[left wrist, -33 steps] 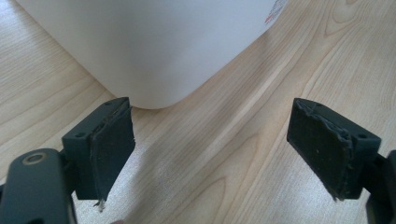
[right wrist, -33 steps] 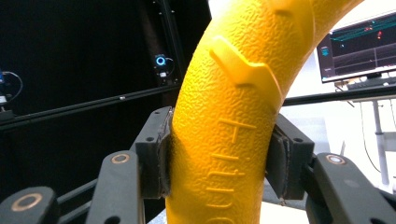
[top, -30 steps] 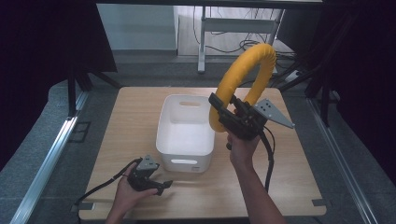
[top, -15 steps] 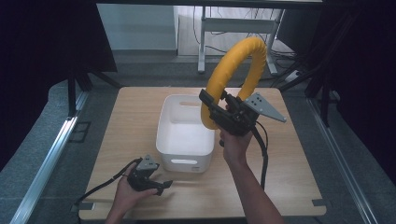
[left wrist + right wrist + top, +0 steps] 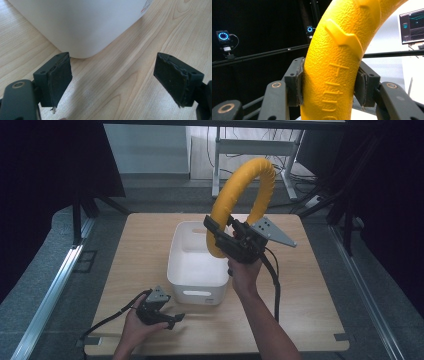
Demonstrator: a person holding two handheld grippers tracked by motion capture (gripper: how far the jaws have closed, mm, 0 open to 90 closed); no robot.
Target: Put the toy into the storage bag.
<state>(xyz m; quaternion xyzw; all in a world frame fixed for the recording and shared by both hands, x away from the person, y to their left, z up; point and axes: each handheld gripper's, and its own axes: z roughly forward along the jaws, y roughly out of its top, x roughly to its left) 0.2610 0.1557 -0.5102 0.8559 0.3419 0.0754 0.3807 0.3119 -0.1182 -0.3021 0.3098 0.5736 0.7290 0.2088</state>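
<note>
Leftward and a little lower is where the right gripper (image 5: 216,236) has carried the yellow foam ring (image 5: 243,195) over the last second: a second ago the ring hung over the bin's right rim, and now its lower end sits over the bin's far right corner.

Largest is the wooden table (image 5: 320,285), pale, with visible grain. At its centre stands the white plastic bin (image 5: 197,285), rectangular with rounded corners and a handle slot in its near wall; its inside looks bare.

Next in size, the yellow foam ring arches upward from about 6 o'clock to 12 o'clock above the bin's far right corner, well clear of the table. In the right gripper view its pebbled skin (image 5: 334,62) carries raised lettering and a chevron mark.

The right gripper is clamped on the ring's lower end, both pads pressed against its sides in the right gripper view (image 5: 329,82). The hand (image 5: 245,272) holding it comes up from 6 o'clock, and the grey three-cornered plate (image 5: 272,231) points toward 3 o'clock.

The left gripper (image 5: 172,319) rests at about 7 o'clock on the table, just beside the bin's near left corner, held by the left hand (image 5: 134,327). Its jaws stand wide apart with nothing between them; in the left gripper view (image 5: 112,82) only table grain (image 5: 120,82) lies between the pads, with the bin's rounded corner (image 5: 82,27) just beyond at 11 o'clock.
</note>
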